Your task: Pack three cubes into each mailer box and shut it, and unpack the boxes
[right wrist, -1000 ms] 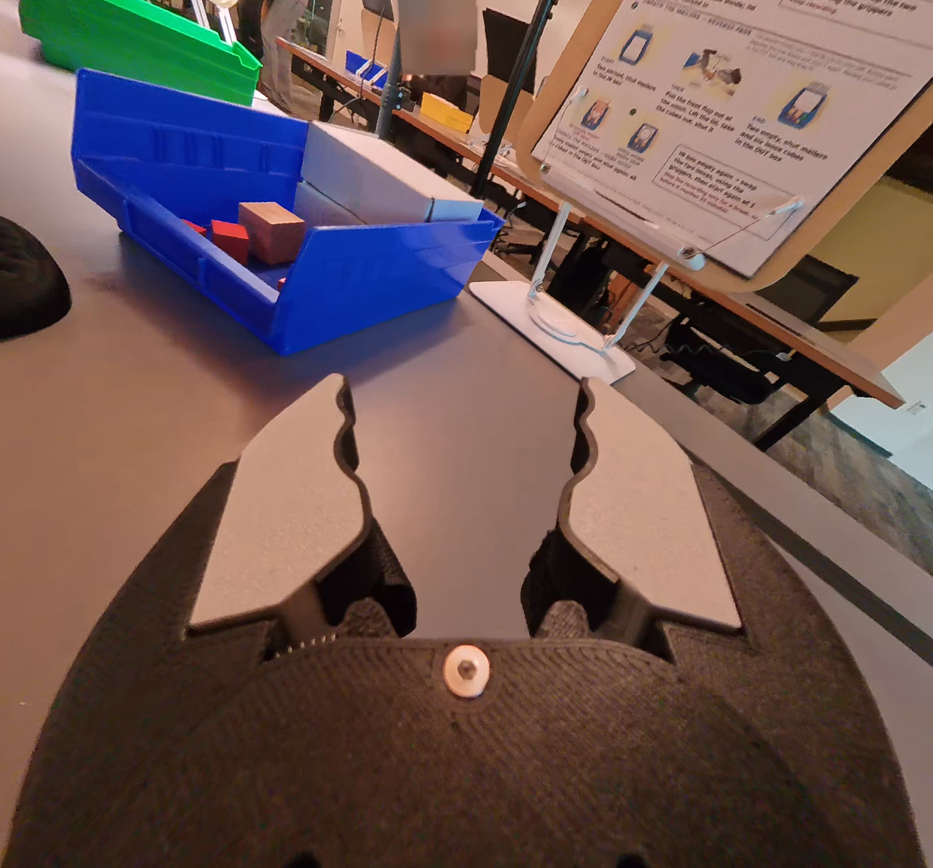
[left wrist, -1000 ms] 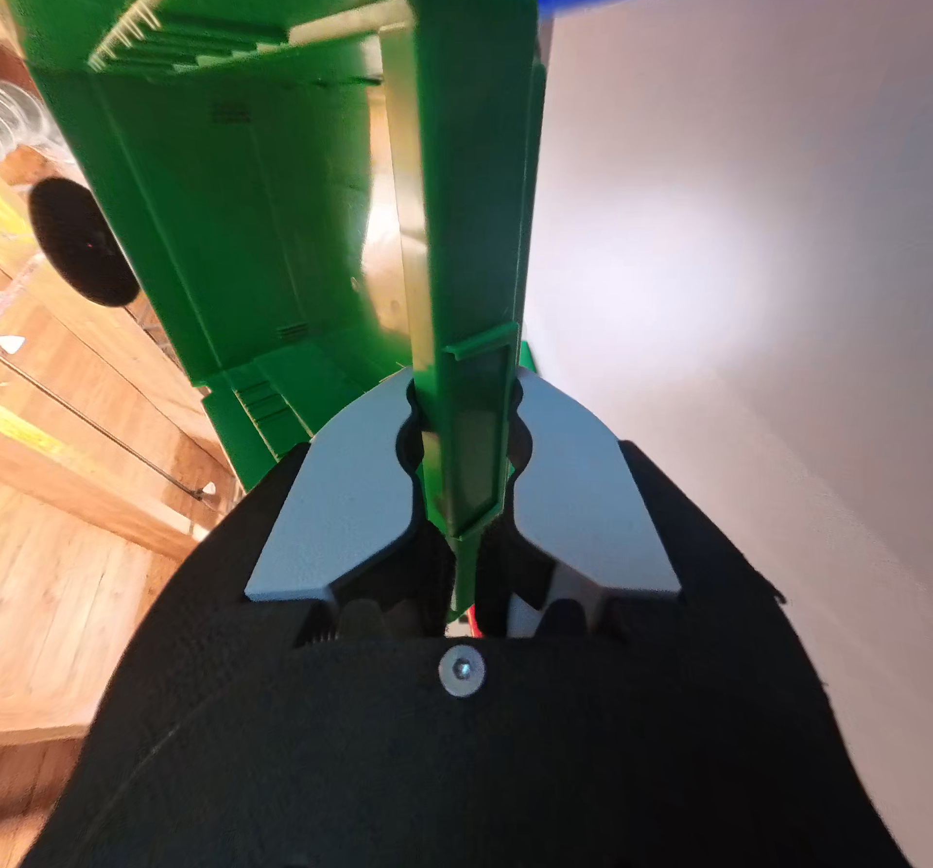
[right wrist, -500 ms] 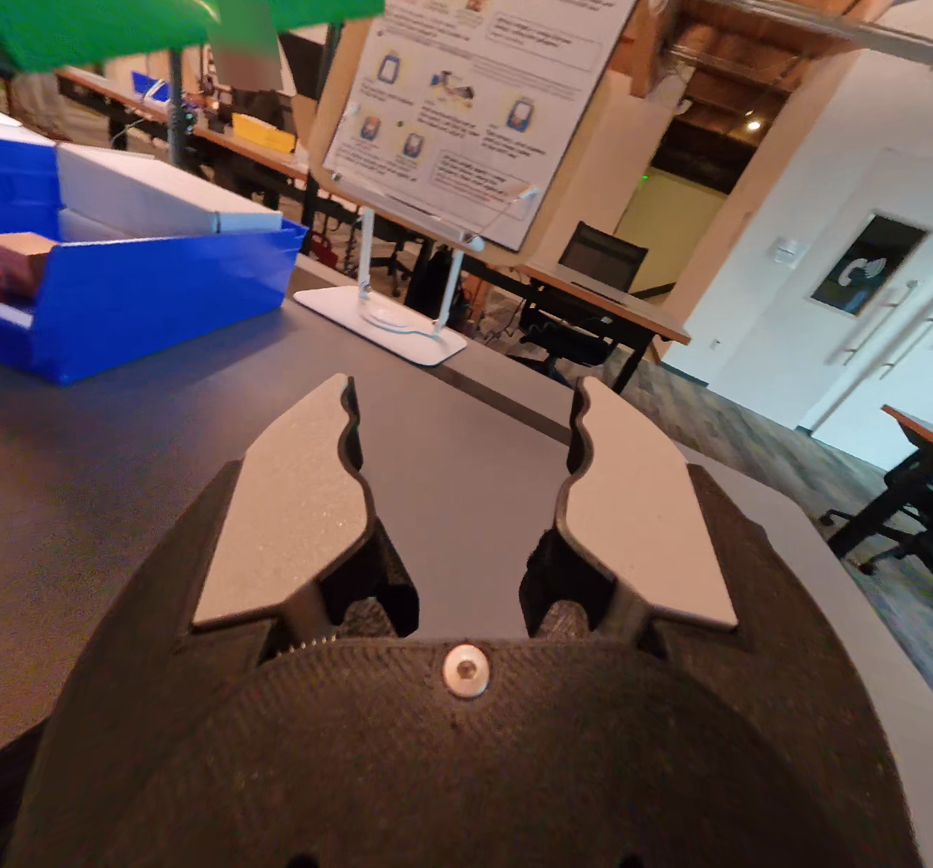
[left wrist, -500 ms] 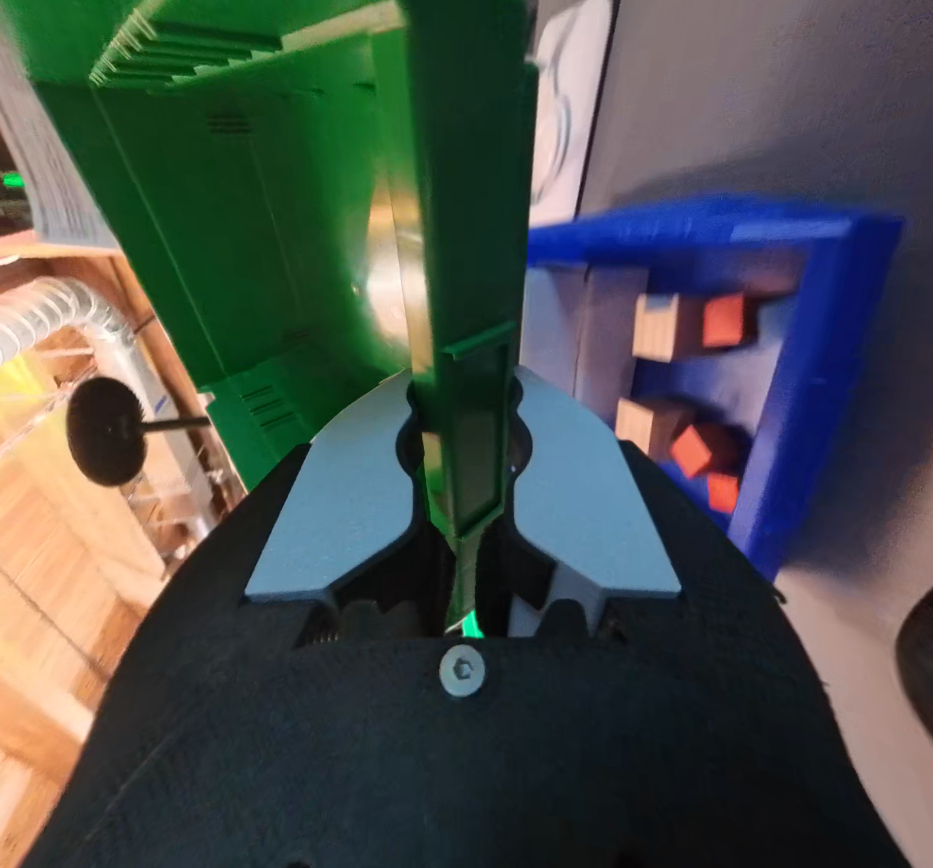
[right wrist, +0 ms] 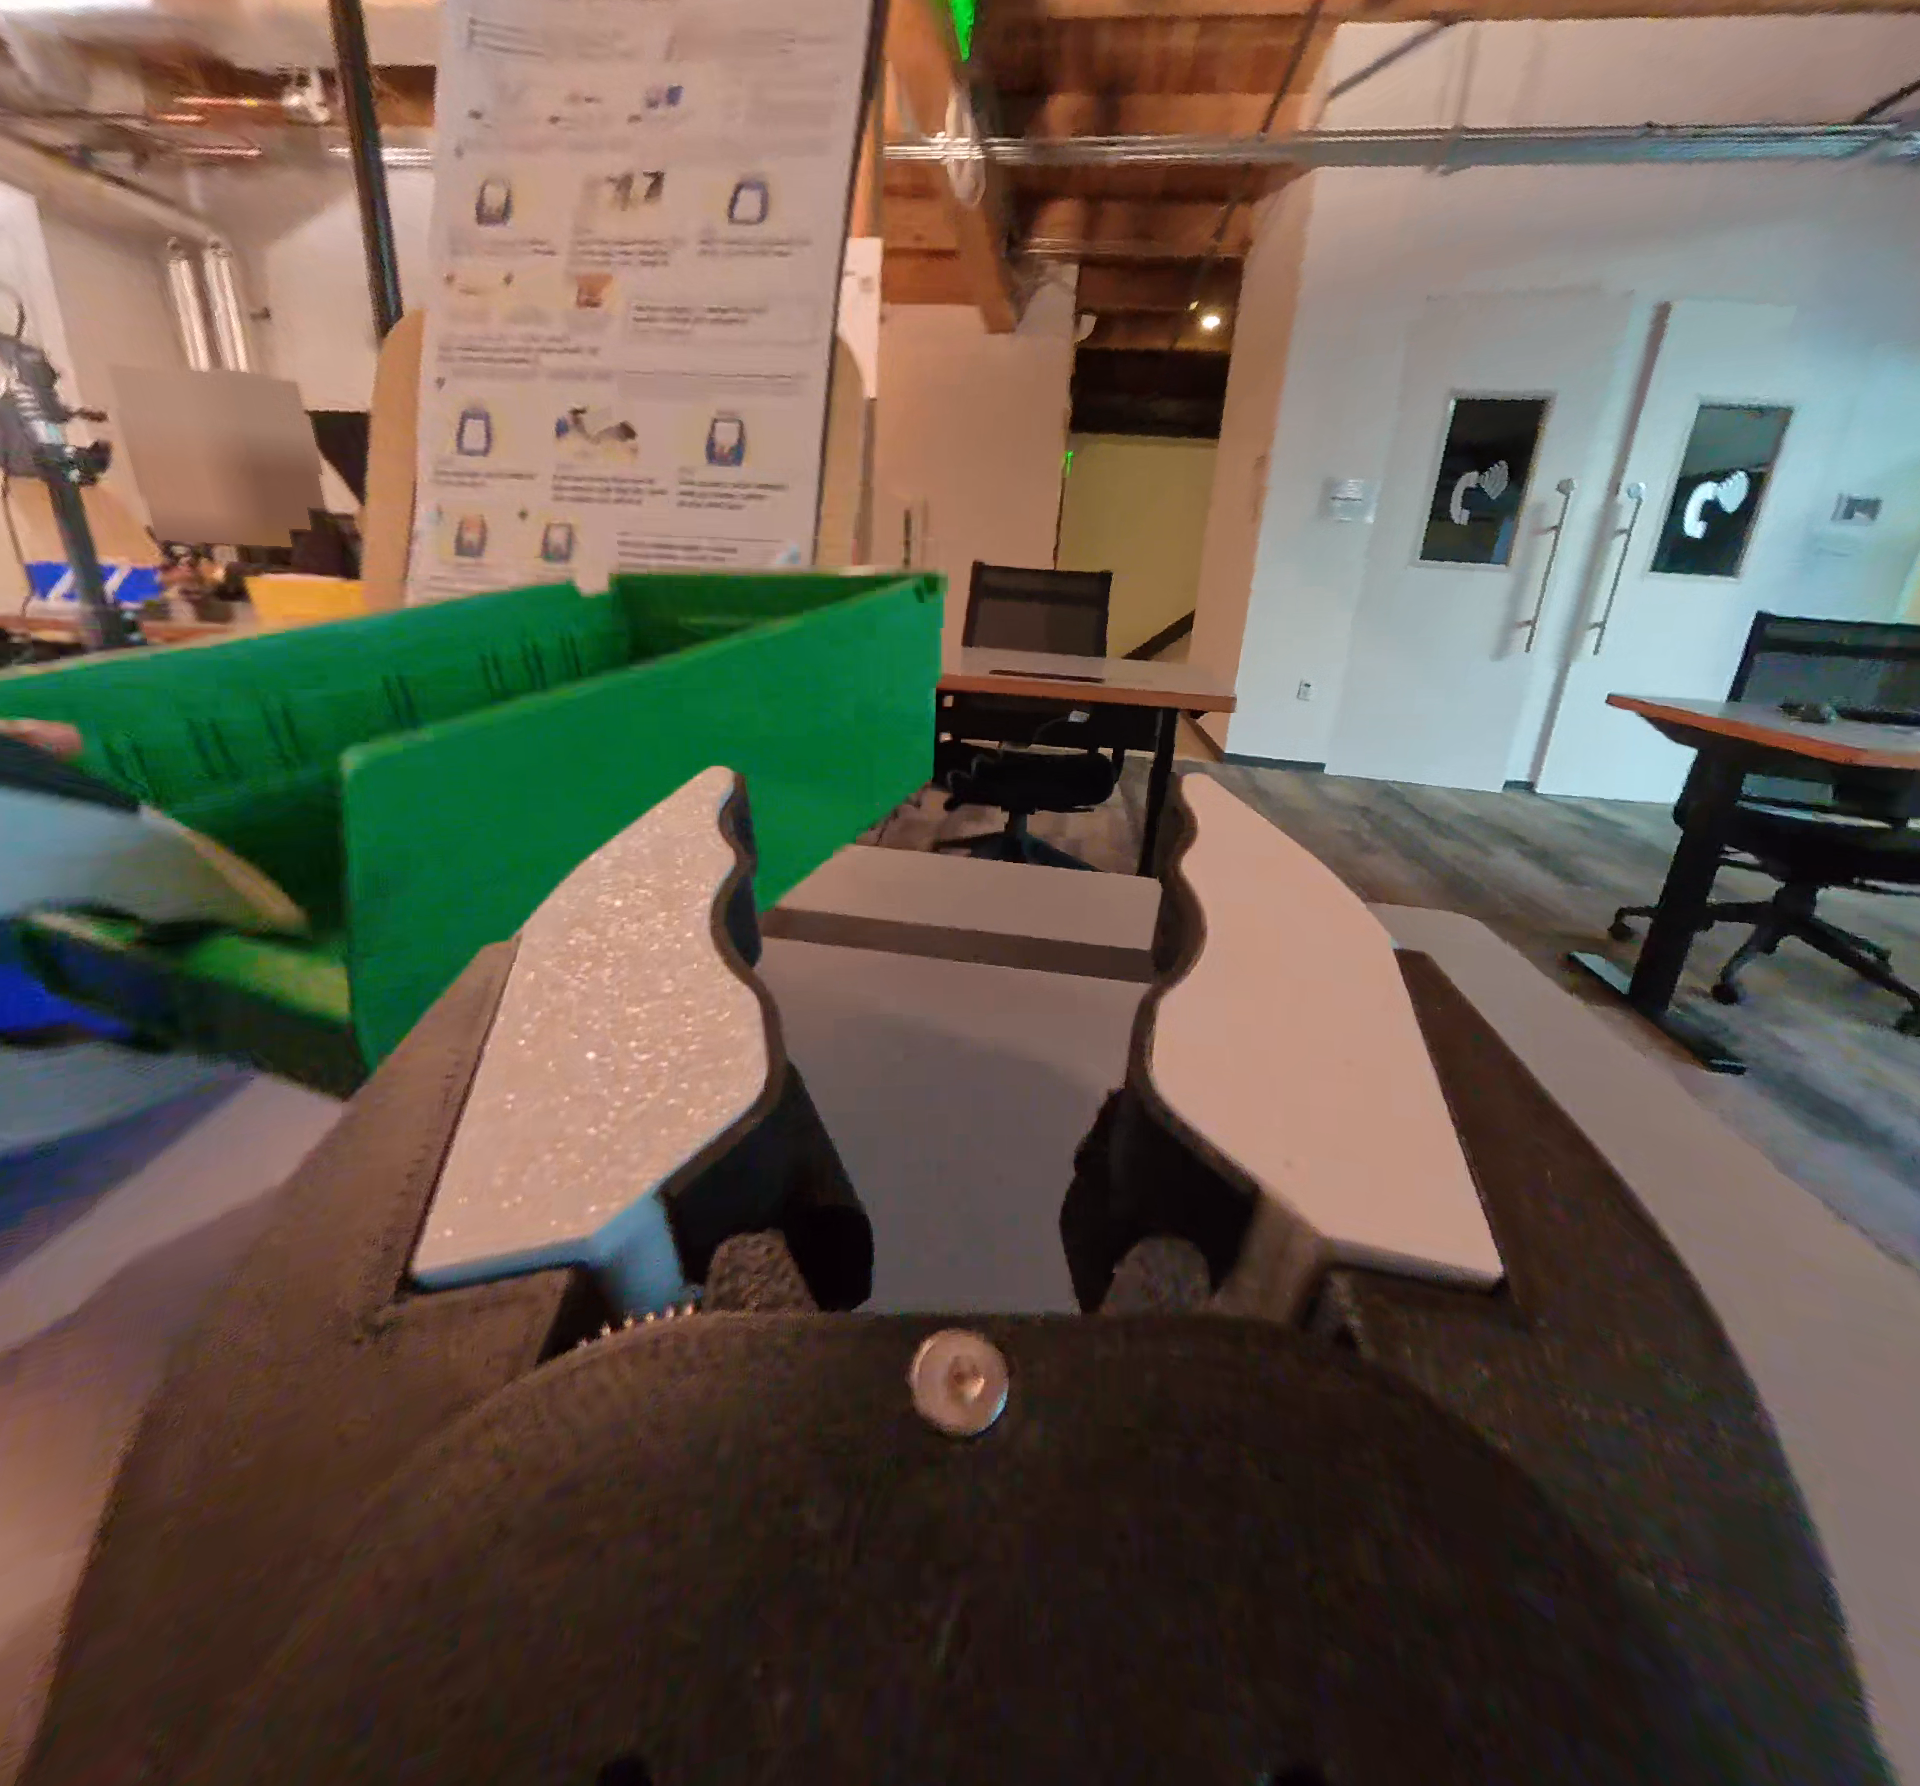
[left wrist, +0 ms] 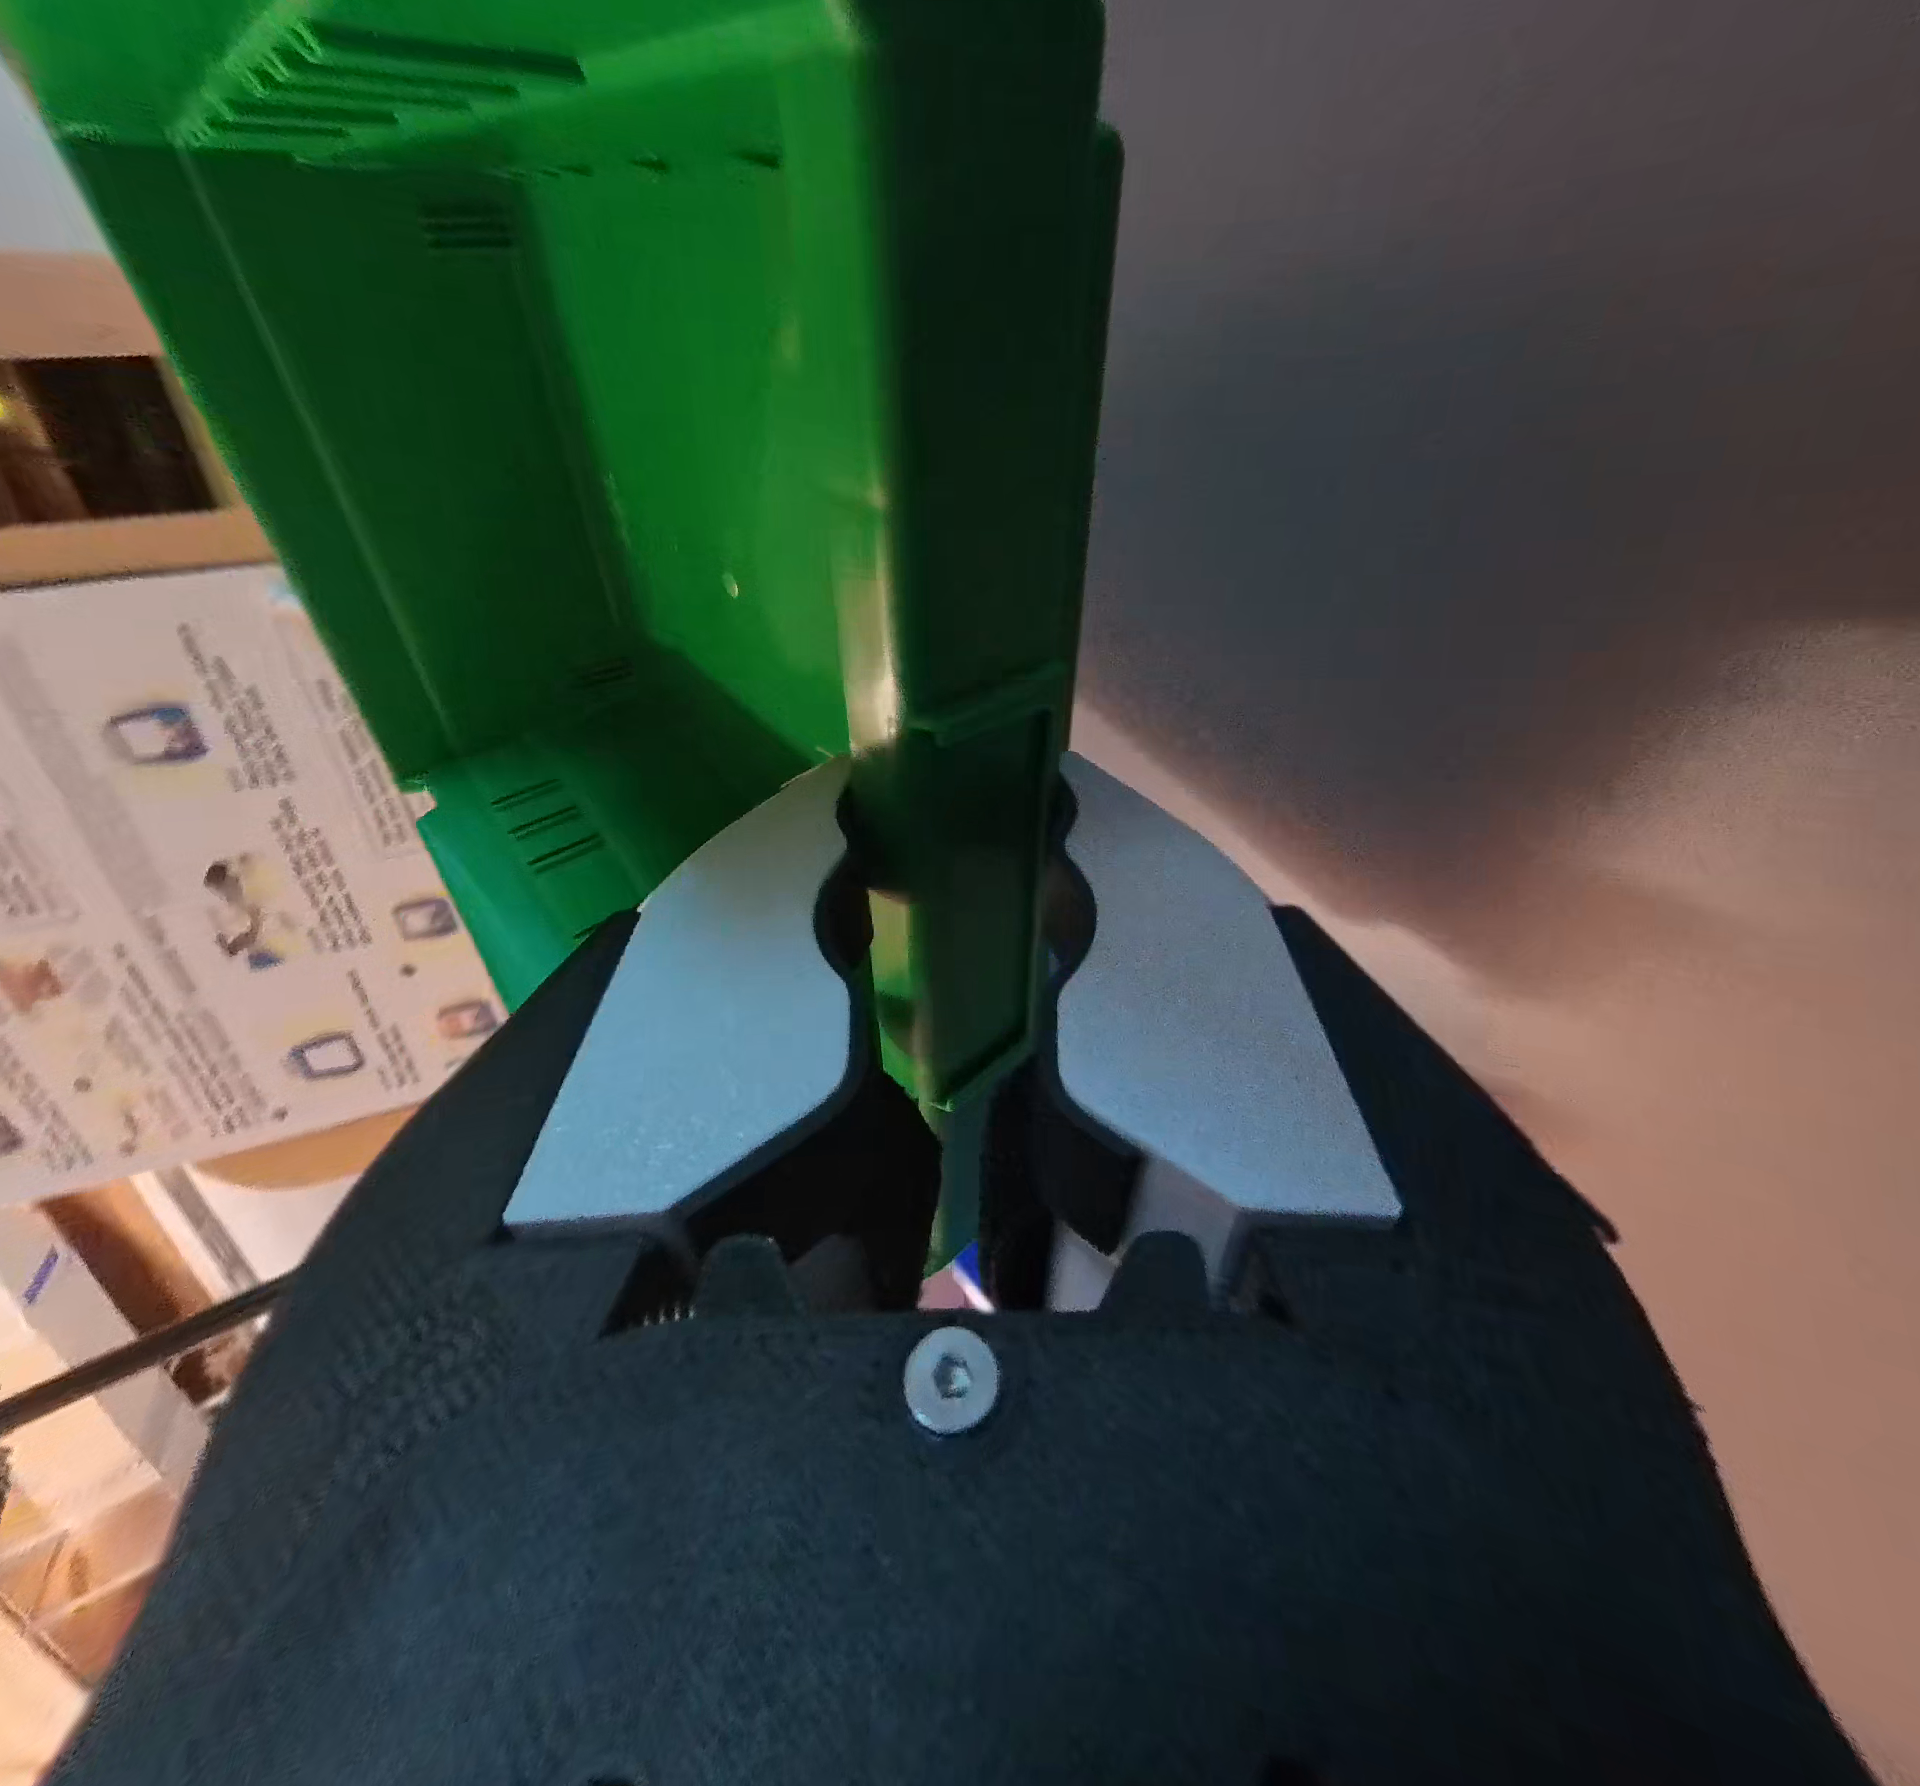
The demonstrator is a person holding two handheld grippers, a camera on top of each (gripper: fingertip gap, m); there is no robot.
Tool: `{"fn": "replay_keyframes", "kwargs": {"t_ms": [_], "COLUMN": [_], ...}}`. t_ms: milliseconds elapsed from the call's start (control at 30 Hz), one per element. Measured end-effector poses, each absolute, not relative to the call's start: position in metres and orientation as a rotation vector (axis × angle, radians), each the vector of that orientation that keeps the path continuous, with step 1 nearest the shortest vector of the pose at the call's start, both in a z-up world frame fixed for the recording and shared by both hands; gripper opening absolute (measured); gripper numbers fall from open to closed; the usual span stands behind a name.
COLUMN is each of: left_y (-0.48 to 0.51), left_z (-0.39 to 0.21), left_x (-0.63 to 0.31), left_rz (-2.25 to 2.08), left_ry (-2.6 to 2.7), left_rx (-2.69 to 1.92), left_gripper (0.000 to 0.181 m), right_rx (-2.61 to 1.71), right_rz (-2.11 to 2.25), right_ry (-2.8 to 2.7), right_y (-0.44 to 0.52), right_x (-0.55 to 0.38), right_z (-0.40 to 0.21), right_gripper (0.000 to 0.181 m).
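We've got the left gripper (left wrist: 951, 915) jaws pinching the empty green bin (right wrist: 623, 749) by its wall just above the counter (right wrist: 956, 1092), right gripper (right wrist: 961, 915) jaws spread and idle; we'd level it before release.

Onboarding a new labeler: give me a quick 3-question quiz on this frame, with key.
1. True or false: the left gripper is shut on a wall of the green bin.
2. What do the right gripper jaws hold?
A. a cube
B. nothing
C. a mailer box
3. Fill in: behind the green bin in the right wrist view stands an instruction ____.

Key: 1 true; 2 B; 3 poster.
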State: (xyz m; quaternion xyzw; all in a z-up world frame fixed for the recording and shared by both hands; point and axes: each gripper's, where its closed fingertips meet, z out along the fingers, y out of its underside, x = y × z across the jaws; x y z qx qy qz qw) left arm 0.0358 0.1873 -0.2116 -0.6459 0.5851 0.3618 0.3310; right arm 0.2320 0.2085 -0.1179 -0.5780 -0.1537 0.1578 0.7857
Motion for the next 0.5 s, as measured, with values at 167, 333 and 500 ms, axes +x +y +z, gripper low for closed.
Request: {"fn": "replay_keyframes", "kwargs": {"t_ms": [167, 333, 500], "left_y": [0.198, 0.197, 0.198], "left_z": [-0.252, -0.281, -0.282], "left_x": [0.061, 0.073, 0.081], "left_rz": [0.912, 0.888, 0.914], "left_ry": [1.619, 1.693, 1.669], "left_rx": [-1.729, -1.756, -1.684], "left_gripper": [0.030, 0.030, 0.034], "right_rx": [-1.250, -1.256, -1.248], "right_rz": [0.322, 0.314, 0.327], "right_ry": [-0.329, -0.356, -0.364], "right_y": [0.210, 0.209, 0.207], "right_x": [0.235, 0.231, 0.227], "right_z": [-0.119, -0.121, -0.119], "right_gripper": [0.074, 0.073, 0.073]}}
